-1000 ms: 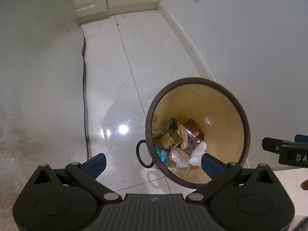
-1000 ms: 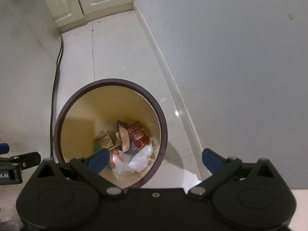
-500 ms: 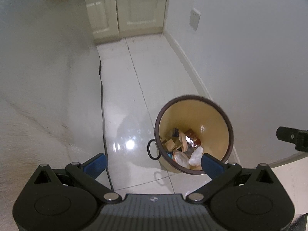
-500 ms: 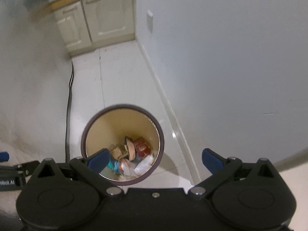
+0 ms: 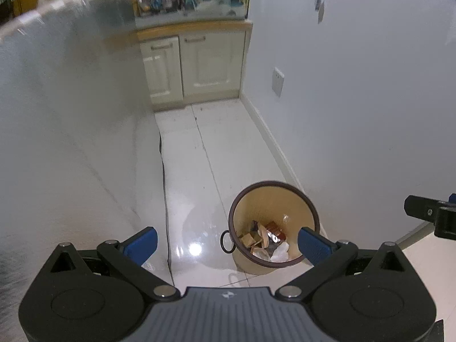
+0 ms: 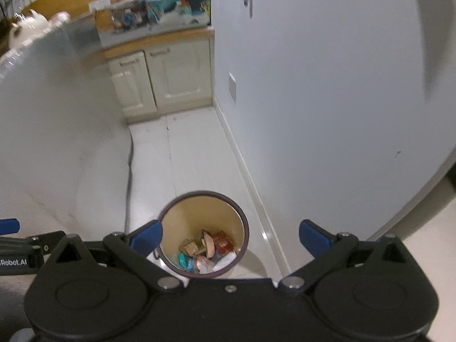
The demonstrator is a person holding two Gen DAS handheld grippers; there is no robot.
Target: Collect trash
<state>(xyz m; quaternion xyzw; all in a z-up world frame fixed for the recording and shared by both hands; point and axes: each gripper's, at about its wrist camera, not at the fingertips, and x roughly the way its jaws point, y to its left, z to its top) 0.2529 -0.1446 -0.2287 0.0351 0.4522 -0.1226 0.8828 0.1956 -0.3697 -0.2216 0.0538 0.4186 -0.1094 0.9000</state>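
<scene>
Closest to each lens is the gripper's own matte black body, built of rounded housings, flat linkage bars and bright metal pivot pins. The left gripper (image 5: 226, 243) has a ribbed grey centre plate, and its two blue, wedge-shaped fingertips (image 5: 142, 241) stand far apart with nothing between them. The right gripper (image 6: 230, 235) is likewise spread wide and empty; its blue pads (image 6: 313, 236) look smooth and slightly glossy.

Just past the fingers, on the floor (image 5: 196, 188) beside the right-hand wall, stands the trash bin (image 5: 273, 208), a round, tapering bucket with a dark brown rim, a smooth cream-yellow inner wall and a thin dark ring handle on its left side. At its bottom lies the trash (image 6: 206, 250): crumpled tan cardboard scraps, a reddish-brown packet, a teal wrapper and white crinkled plastic, all heaped together. In the right wrist view the bin sits between the two fingers, close to the left one.

The floor is glossy white tile with thin grout lines and a bright lamp reflection left of the bin. A black cable (image 5: 165, 199) runs along its left edge against a pale, blurred surface. A white baseboard lines the plain, matte wall (image 5: 356, 114), which carries a rectangular white socket plate (image 5: 278, 82).

At the far end stand cream panelled cabinet doors (image 5: 193, 68) with slim bar handles under a wood-coloured counter edge. Above them, blurred colourful items crowd the countertop (image 6: 159, 14).
</scene>
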